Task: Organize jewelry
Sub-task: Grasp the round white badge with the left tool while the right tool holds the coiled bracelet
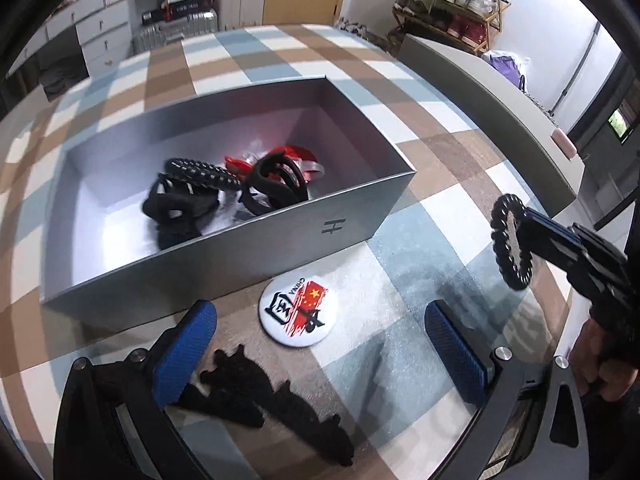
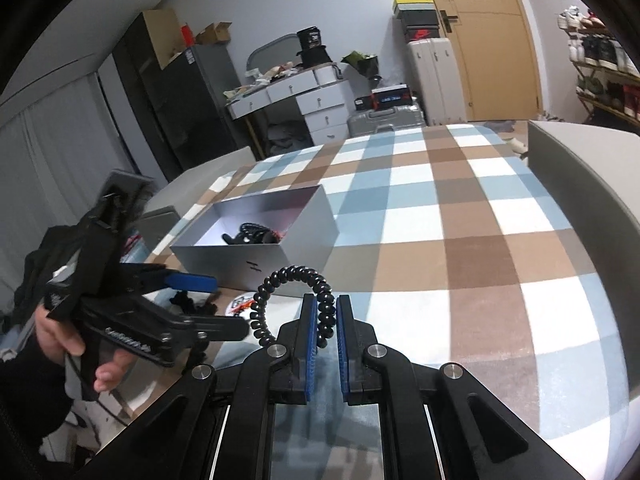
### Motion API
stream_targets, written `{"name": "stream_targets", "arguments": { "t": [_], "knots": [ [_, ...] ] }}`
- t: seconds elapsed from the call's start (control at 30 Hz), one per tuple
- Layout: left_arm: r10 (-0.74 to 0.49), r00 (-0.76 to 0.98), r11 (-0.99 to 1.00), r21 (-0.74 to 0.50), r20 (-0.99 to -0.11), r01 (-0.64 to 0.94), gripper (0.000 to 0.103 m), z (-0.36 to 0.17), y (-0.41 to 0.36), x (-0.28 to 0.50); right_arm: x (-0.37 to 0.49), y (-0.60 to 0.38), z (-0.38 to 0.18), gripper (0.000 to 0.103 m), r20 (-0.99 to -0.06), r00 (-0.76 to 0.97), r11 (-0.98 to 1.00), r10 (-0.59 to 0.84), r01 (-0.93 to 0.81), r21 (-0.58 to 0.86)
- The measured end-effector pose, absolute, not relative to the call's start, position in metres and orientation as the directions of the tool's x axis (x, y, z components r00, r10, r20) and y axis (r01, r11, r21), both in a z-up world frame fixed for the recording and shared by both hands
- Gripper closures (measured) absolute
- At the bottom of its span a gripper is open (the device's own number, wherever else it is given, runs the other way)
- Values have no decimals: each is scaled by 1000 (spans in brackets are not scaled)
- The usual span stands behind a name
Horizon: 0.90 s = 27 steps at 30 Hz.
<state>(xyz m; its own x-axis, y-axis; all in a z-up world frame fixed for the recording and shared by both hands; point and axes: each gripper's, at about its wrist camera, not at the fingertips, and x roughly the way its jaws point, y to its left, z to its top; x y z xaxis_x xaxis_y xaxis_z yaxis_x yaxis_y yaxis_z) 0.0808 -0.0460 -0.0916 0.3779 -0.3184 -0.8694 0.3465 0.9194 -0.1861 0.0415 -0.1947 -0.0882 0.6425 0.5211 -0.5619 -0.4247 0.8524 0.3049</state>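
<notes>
The right gripper (image 2: 327, 312) is clamped on a black coil hair tie (image 2: 296, 304), held in the air near the open grey box (image 1: 224, 240). The left gripper (image 1: 320, 344) stands wide open and empty — a round badge (image 1: 298, 310) lies between its fingers, a black lace piece (image 1: 276, 400) just below.

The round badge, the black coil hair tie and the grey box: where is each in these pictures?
round badge (image 1: 298, 312): left wrist view, on its white printed face.
black coil hair tie (image 2: 326, 312): right wrist view, on the coil stretch pinched between the blue pads.
grey box (image 1: 224, 256): left wrist view, on its near outer wall.
</notes>
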Motion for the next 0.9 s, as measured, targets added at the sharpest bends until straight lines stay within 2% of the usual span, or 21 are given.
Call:
{"name": "stream_targets", "arguments": {
  "t": [0.17, 0.4, 0.47, 0.53, 0.67, 0.77, 0.8, 0.9],
  "knots": [
    [-338, 330, 919, -234, -881, 318, 2, -99, -44, 88, 41, -190, -85, 94, -540, 633, 830, 555, -468, 304],
    [-338, 330, 913, -222, -882, 342, 5, -98, -49, 90, 47, -189, -83, 94, -517, 616, 804, 594, -485, 345],
    [-333, 334, 912, -211, -882, 352, 13, -97, -49, 89, 45, -188, -82, 94, -515, 618, 803, 594, -488, 342],
    [-337, 334, 907, -209, -880, 366, 32, -95, -49, 88, 43, -187, -80, 94, -511, 619, 802, 596, -493, 339],
    [-332, 330, 904, -197, -884, 380, 39, -95, -51, 90, 42, -185, -81, 94, -513, 621, 804, 593, -493, 332],
    [-306, 331, 910, -171, -893, 379, 56, -95, -52, 89, 43, -186, -81, 94, -514, 622, 805, 591, -488, 336],
    [-295, 333, 912, -160, -896, 377, 64, -95, -52, 89, 43, -186, -81, 94, -514, 621, 805, 591, -487, 338],
    [-286, 337, 914, -150, -897, 376, 71, -95, -51, 85, 43, -186, -81, 94, -516, 616, 803, 595, -484, 349]
  ]
}}
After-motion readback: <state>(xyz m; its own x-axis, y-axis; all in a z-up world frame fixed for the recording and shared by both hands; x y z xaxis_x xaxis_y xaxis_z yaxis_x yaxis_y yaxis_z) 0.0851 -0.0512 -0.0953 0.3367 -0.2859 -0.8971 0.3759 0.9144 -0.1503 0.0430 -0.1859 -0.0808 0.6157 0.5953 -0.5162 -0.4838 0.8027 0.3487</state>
